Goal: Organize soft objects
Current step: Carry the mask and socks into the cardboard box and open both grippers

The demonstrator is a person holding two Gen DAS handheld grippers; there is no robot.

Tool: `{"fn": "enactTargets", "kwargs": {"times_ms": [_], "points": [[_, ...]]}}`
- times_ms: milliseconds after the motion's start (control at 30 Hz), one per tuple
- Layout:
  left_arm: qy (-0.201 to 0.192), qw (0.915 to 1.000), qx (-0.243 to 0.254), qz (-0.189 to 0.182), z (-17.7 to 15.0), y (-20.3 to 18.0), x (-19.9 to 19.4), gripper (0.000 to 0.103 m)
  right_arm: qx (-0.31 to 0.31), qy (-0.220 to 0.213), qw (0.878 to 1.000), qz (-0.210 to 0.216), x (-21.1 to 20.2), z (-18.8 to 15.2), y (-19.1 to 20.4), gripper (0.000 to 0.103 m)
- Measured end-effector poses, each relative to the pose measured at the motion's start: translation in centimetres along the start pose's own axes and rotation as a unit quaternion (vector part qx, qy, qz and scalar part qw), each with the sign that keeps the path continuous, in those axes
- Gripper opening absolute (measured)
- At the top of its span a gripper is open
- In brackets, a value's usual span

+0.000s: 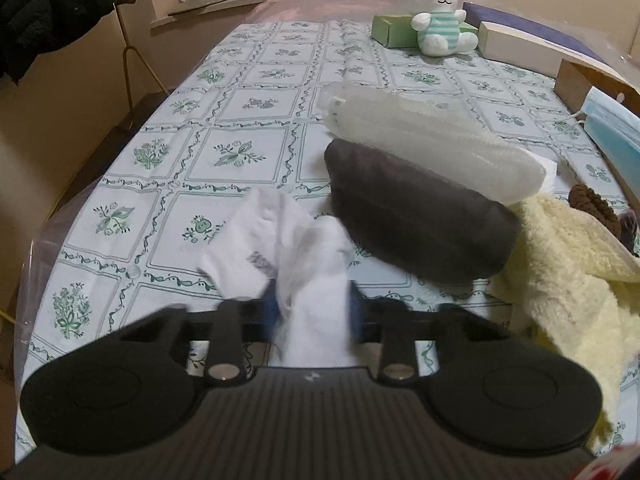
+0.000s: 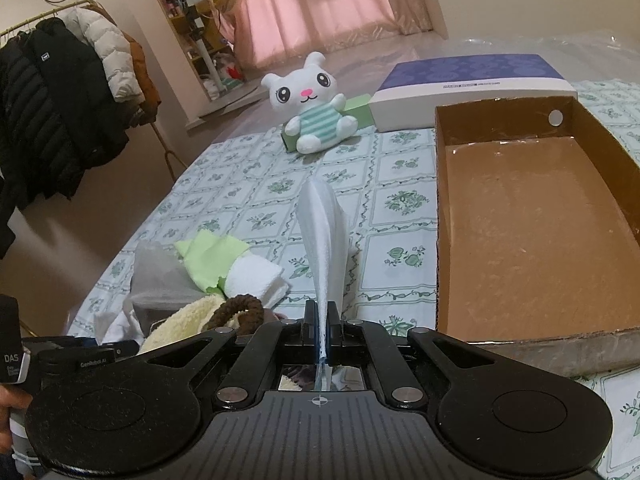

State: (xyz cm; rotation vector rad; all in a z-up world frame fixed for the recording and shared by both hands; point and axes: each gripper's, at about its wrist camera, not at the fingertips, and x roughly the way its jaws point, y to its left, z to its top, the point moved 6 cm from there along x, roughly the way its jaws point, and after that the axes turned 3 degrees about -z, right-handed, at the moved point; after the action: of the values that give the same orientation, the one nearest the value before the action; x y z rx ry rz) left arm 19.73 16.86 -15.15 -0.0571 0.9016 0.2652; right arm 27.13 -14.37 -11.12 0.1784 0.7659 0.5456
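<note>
left gripper had its jaws closed on a white sock over the table. right gripper pinched shut on a face mask, just left of the cardboard box. my worry: thin mask slipping from the pinch, or the sock's loose end snagging the grey pouch. plush bunny sat well clear.

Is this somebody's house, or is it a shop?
Most likely a room in a home. A rack of puffy coats stands by the wall, pink curtains hang over the window, and a plush bunny sits on a table with a flowered tablecloth.
</note>
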Motion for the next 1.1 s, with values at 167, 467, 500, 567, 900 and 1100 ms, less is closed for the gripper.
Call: {"fn": "enactTargets", "kwargs": {"times_ms": [167,467,500,567,900,1100], "points": [[-0.015,0.9999,-0.003,0.0,0.6,0.0,-1.5,0.015,0.0,-0.008,1.0,0.004,-0.9,0.2,0.3,0.002],[-0.066,0.9978,0.003,0.008,3.4,-0.5,-6.7,0.015,0.012,-0.04,0.999,0.016,-3.7,1.2,0.1,0.002],[-0.072,0.9974,0.004,0.006,3.8,-0.8,-7.2,0.015,0.013,-0.045,0.999,0.017,-4.1,1.3,0.0,0.002],[-0.086,0.9963,0.007,-0.005,4.8,-1.6,-8.6,0.015,0.019,-0.055,0.998,0.018,-5.0,1.7,-0.4,0.002],[-0.15,0.9823,0.061,-0.094,10.7,-11.3,-12.8,0.015,0.051,-0.108,0.993,-0.002,-9.9,4.2,-5.4,0.002],[-0.158,0.9675,0.096,-0.173,13.1,-20.6,-12.5,0.015,0.068,-0.137,0.988,-0.034,-12.1,5.9,-9.7,0.002]]}}
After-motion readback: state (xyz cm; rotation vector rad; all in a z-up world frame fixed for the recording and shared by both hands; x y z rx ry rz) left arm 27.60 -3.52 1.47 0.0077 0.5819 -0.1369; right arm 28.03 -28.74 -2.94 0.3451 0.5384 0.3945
